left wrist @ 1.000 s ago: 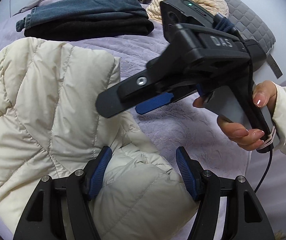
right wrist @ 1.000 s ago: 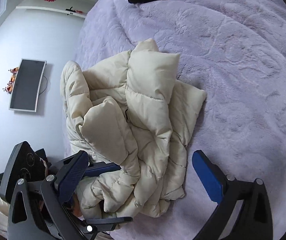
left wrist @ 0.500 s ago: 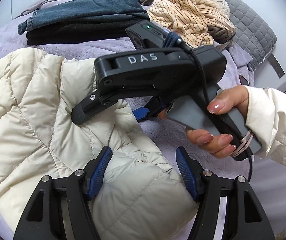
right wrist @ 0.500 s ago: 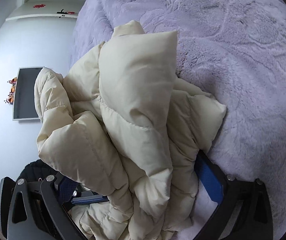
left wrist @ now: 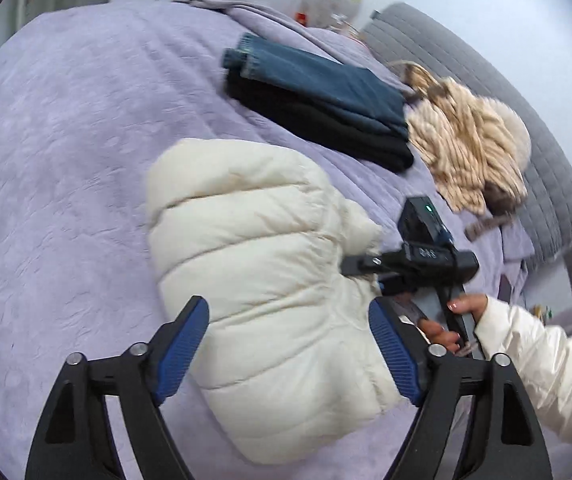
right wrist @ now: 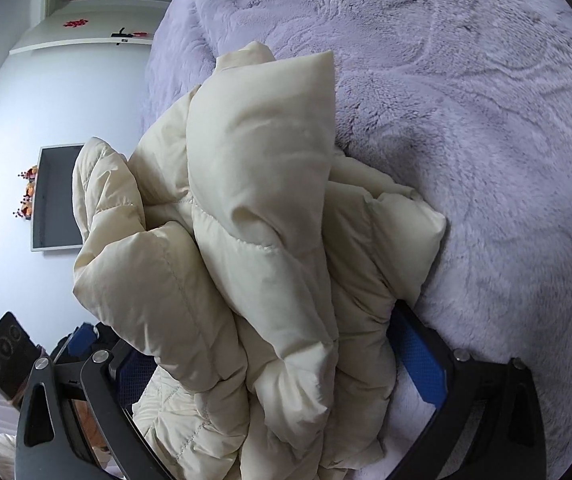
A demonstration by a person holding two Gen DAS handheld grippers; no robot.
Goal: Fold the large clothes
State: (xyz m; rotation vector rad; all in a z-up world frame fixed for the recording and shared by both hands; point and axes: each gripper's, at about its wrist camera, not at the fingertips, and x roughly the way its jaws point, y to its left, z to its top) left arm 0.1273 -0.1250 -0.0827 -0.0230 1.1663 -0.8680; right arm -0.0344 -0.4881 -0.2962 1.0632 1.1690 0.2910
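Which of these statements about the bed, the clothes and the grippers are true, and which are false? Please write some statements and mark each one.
1. The cream puffer jacket lies on a purple blanket. True.
2. The folded jeans lie on top of a black garment. True.
3. The left gripper is shut tight on the jacket. False: its jaws are opening and stand wide, with the jacket seen between them, not pinched.
4. The striped beige garment is neatly folded. False: it lies crumpled near the grey headboard.
5. The right gripper has jacket fabric between its fingers. True.
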